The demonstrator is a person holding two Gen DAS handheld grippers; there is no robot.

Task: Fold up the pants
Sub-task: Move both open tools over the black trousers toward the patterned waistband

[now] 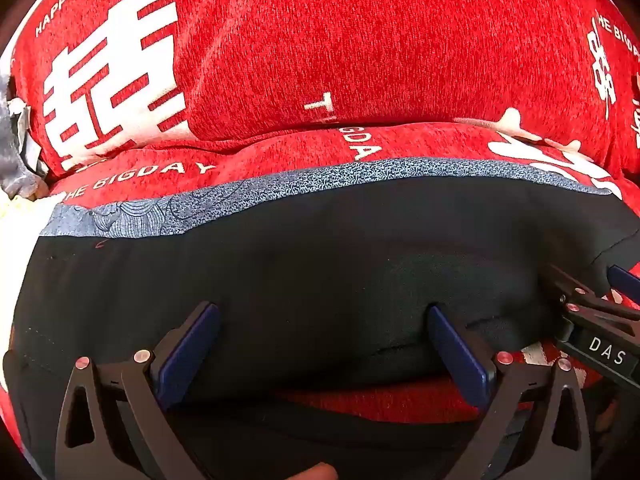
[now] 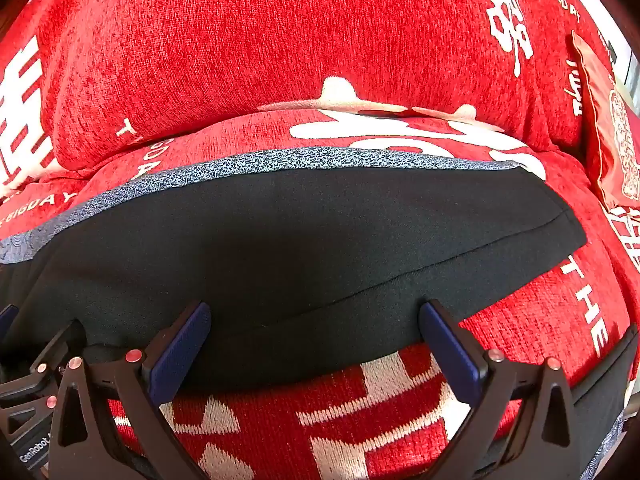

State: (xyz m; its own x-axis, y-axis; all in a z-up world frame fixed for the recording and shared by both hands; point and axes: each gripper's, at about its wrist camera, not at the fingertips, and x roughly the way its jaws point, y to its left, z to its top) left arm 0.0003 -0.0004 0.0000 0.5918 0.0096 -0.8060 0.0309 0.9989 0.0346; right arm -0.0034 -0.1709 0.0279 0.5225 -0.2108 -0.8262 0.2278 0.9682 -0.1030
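Pants (image 1: 320, 248) spread flat on the red sofa cover (image 1: 320, 40), long axis running left to right, just ahead of both tools. Left tongs (image 1: 324, 344) spread wide over the near hem; right tongs (image 2: 316, 340) likewise, nothing pinched, nearer the leg end. Both 2 needed, probably.

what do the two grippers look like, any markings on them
Both are alike: the left gripper and right gripper have black angular frames with triangular cutouts, round silver-pink rivets and flat dark blue finger pads. The right one's body carries a white "DAS" label.
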